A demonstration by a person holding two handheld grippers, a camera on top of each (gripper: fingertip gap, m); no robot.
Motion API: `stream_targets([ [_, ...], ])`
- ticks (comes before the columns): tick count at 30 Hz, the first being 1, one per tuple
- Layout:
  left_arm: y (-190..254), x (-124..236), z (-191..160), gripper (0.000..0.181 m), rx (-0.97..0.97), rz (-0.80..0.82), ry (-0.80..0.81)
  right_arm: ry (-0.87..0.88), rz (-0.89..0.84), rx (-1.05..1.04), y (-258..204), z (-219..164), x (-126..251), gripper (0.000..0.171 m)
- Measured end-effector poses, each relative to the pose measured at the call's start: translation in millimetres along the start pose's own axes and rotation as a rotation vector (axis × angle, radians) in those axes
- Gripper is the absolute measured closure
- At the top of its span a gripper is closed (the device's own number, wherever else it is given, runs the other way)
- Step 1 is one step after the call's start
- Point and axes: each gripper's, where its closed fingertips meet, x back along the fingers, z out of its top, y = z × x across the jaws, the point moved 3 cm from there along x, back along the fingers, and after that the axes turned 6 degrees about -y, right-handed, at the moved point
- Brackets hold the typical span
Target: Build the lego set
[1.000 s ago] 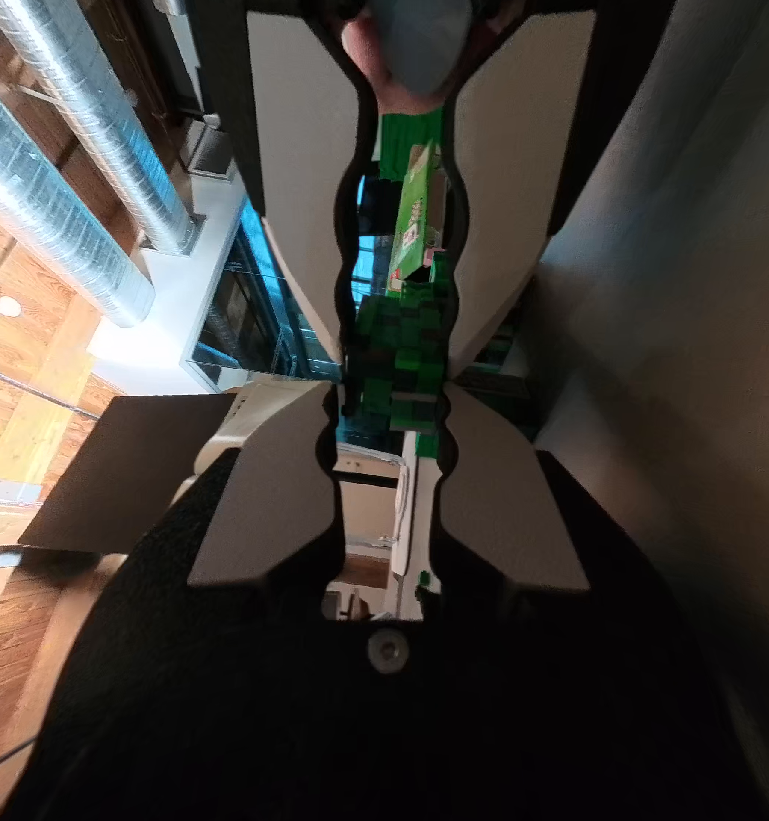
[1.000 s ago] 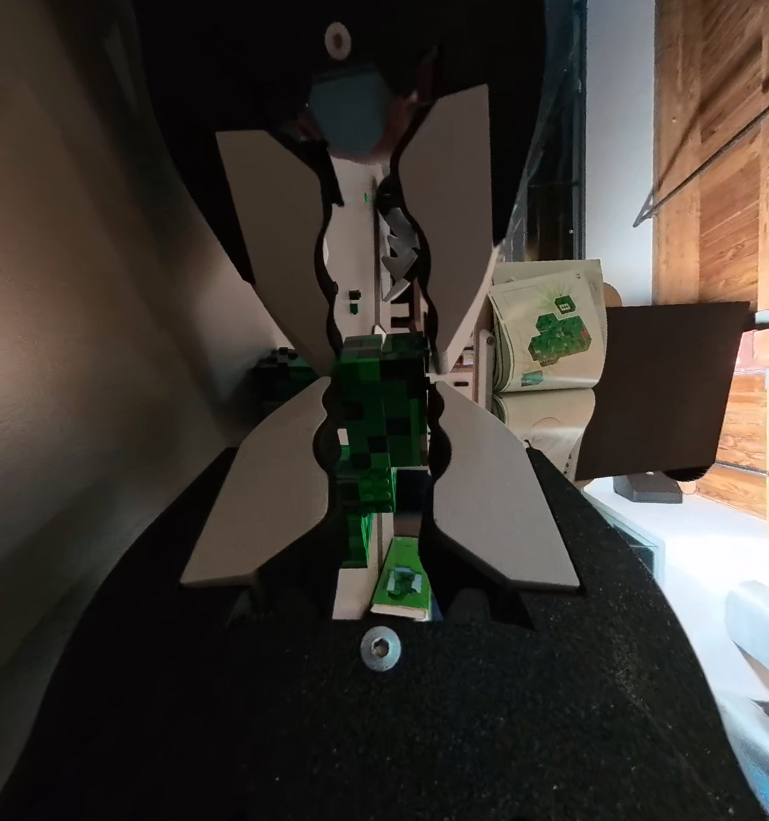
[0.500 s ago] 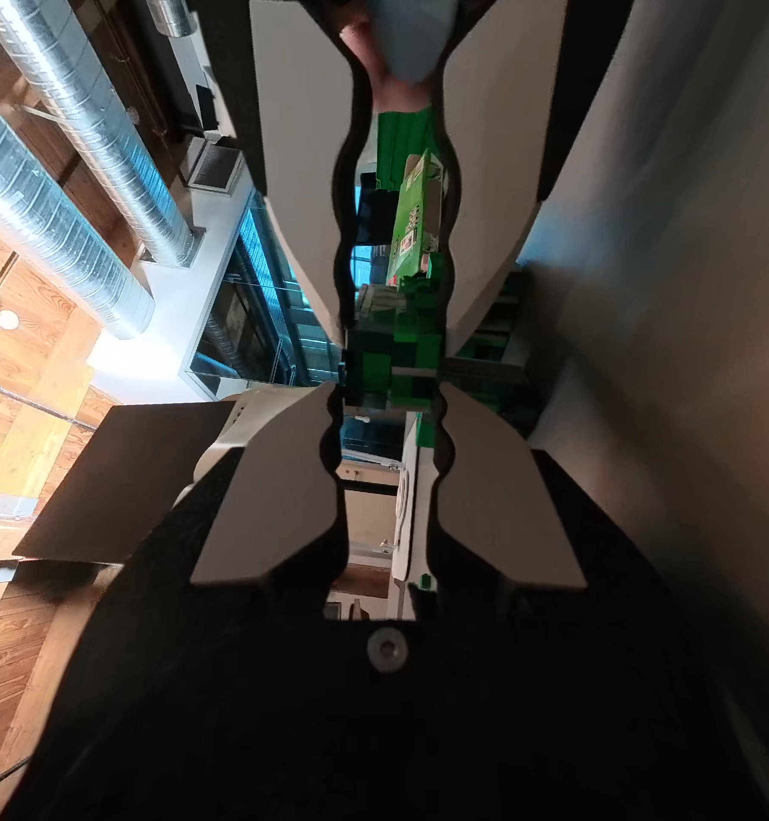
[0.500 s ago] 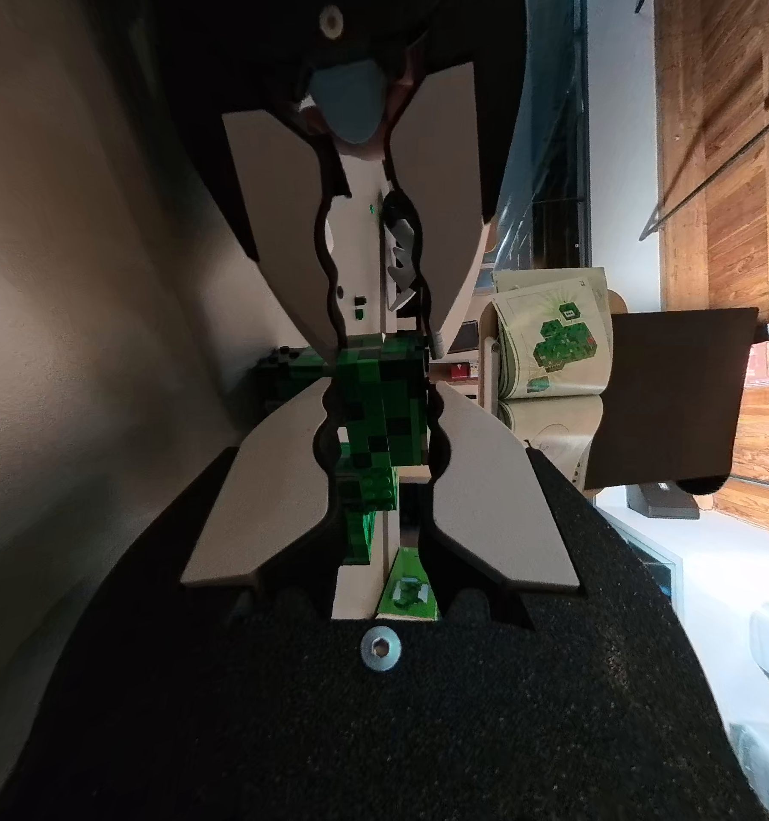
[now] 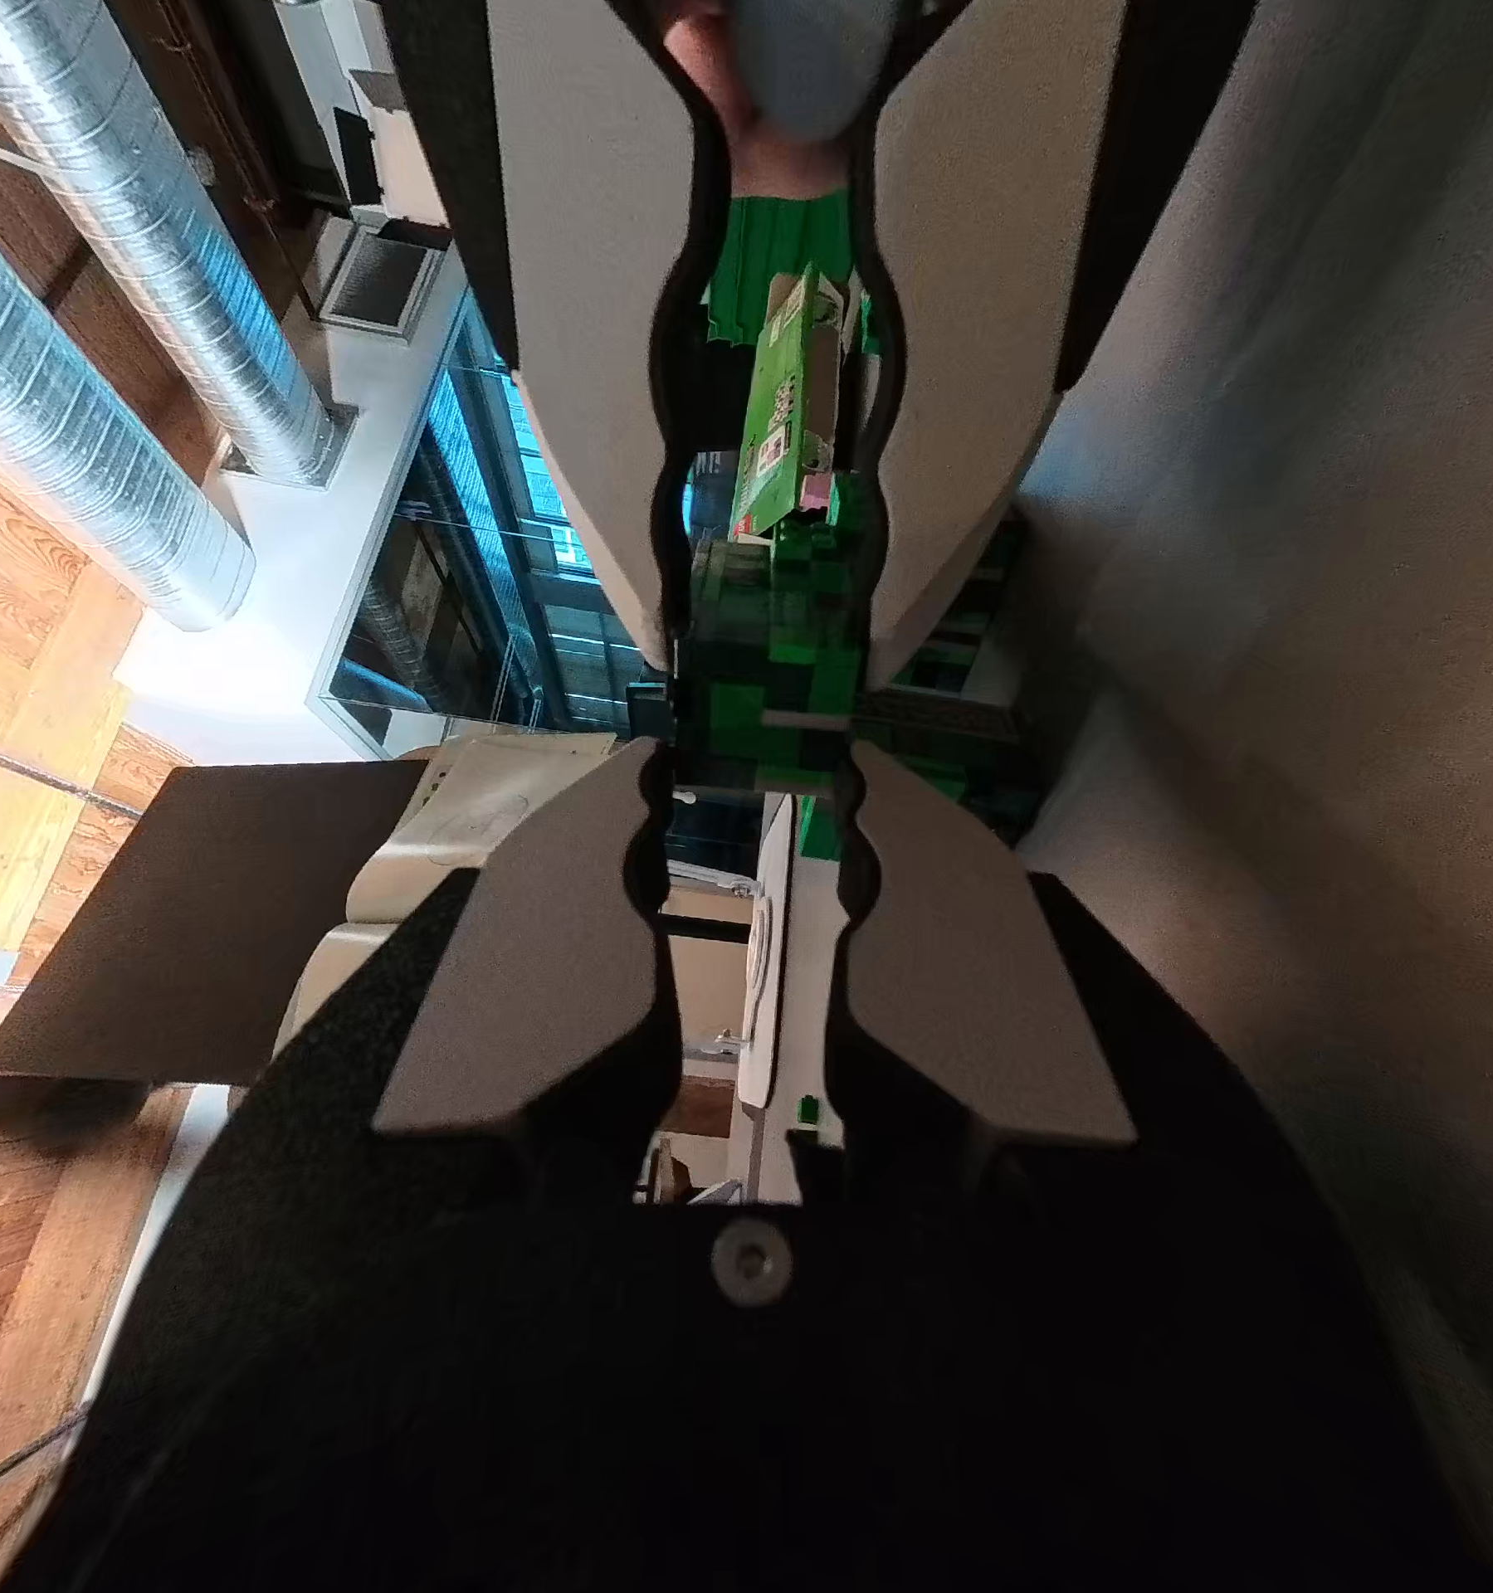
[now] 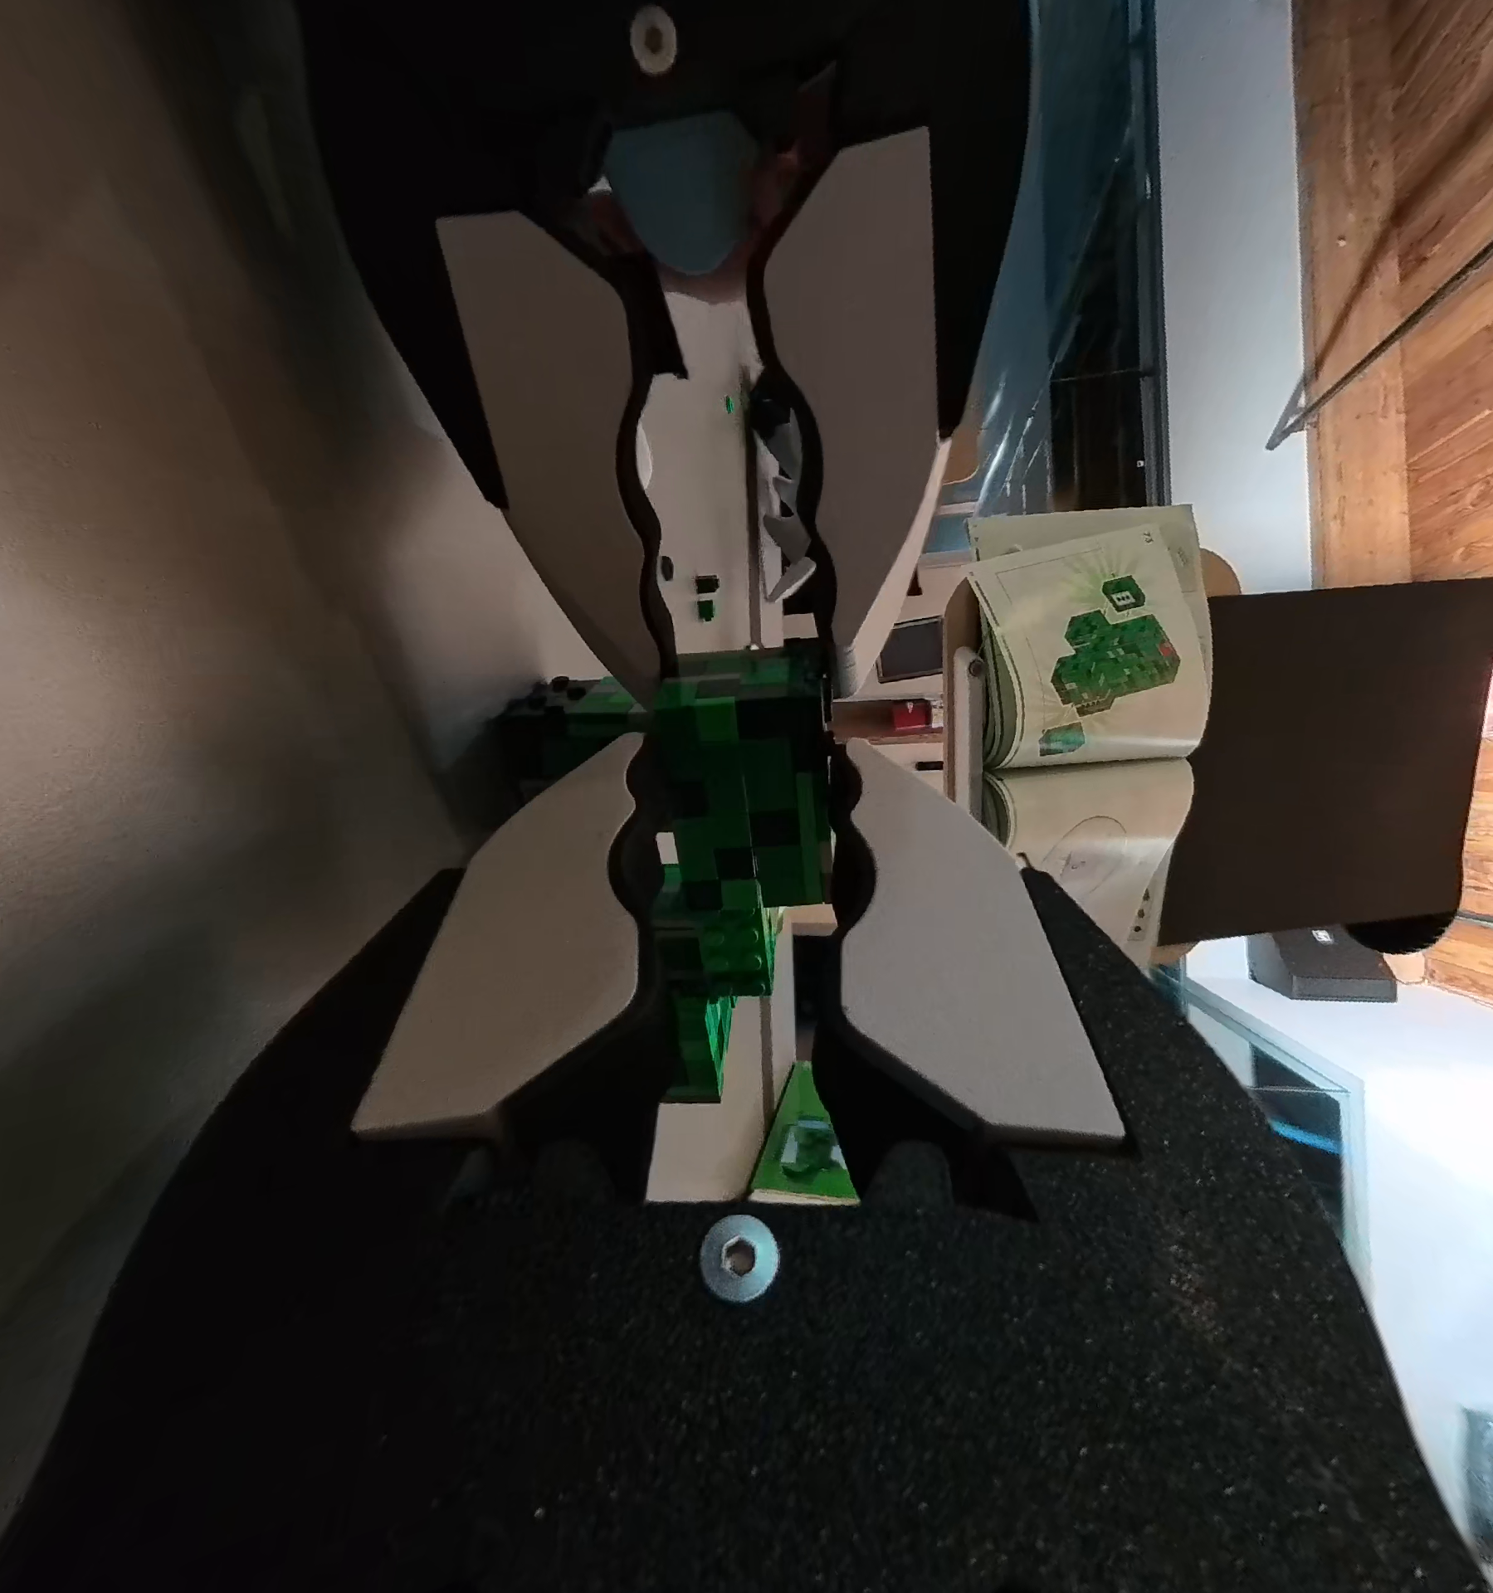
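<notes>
A green and black lego model [image 6: 743, 802] is held above the table between my two grippers, which face each other tip to tip. My right gripper [image 6: 743, 754] is shut on it, and the model runs back between its fingers. My left gripper [image 5: 756, 763] is shut on the model's [image 5: 768, 690] other end, at its fingertips. Each gripper shows in the other's view, coming in from the top: the left gripper [image 6: 747, 681] and the right gripper [image 5: 768, 659]. A second green and black lego part [image 6: 553, 724] sits on the table behind the model.
An open instruction booklet [image 6: 1087, 655] rests on a stand beside a dark panel [image 6: 1329, 759]. A green lego box [image 5: 790, 405] stands farther off. Small loose pieces [image 6: 706, 595] lie on the white table. A person's hand [image 5: 751, 129] is behind the right gripper.
The two grippers have drawn closer together end to end. The model now fills the gap between both pairs of fingertips.
</notes>
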Motion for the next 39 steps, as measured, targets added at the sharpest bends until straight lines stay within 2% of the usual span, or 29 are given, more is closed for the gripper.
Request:
stream_targets([
  [2, 0.7, -0.4, 0.4, 0.145, 0.006, 0.011, -0.005, 0.020, 0.004, -0.032, -0.7, 1.2, -0.6, 0.134],
  [4, 2.5, -0.5, 0.0, 0.145, -0.011, 0.021, -0.005, 0.039, -0.005, -0.097, 3.2, 0.6, 0.7, 0.109],
  [6, 2.6, -0.7, -1.3, 0.145, 0.001, 0.019, -0.004, -0.009, -0.009, -0.120, 4.6, -8.3, -4.0, 0.099],
  [10, 2.9, -0.8, -3.0, 0.145, 0.010, 0.016, 0.004, -0.064, 0.020, -0.051, -4.6, -17.6, -15.0, 0.109],
  [14, 4.6, -0.3, -2.6, 0.145, -0.007, 0.020, 0.013, -0.110, -0.028, -0.019, -2.3, -25.9, -17.2, 0.130],
  [25, 5.9, -0.5, -4.9, 0.145, 0.001, 0.004, -0.002, -0.143, -0.017, -0.007, -1.6, -35.1, -12.9, 0.132],
  [27, 6.2, -0.8, -4.8, 0.144, 0.013, -0.003, -0.013, -0.140, -0.009, -0.049, -0.7, -34.8, -12.6, 0.131],
  [28, 6.0, -0.5, -6.4, 0.144, 0.019, 0.001, -0.031, -0.138, 0.012, -0.080, -1.6, -33.2, -12.2, 0.124],
  [30, 5.5, 1.1, -11.6, 0.141, 0.040, 0.001, -0.069, -0.176, 0.063, -0.144, -5.3, -36.0, -10.5, 0.097],
  [32, 2.3, 5.6, -16.9, 0.138, 0.061, 0.000, -0.099, -0.212, 0.088, -0.194, -5.9, -42.4, -3.4, 0.087],
  [36, -5.7, 21.1, -24.8, 0.135, 0.097, -0.006, -0.131, -0.203, 0.146, -0.328, -2.7, -50.6, 25.6, 0.089],
  [39, -9.8, 38.7, -18.2, 0.132, 0.152, -0.031, -0.073, -0.085, 0.337, -0.487, 1.9, -51.4, 47.6, 0.094],
])
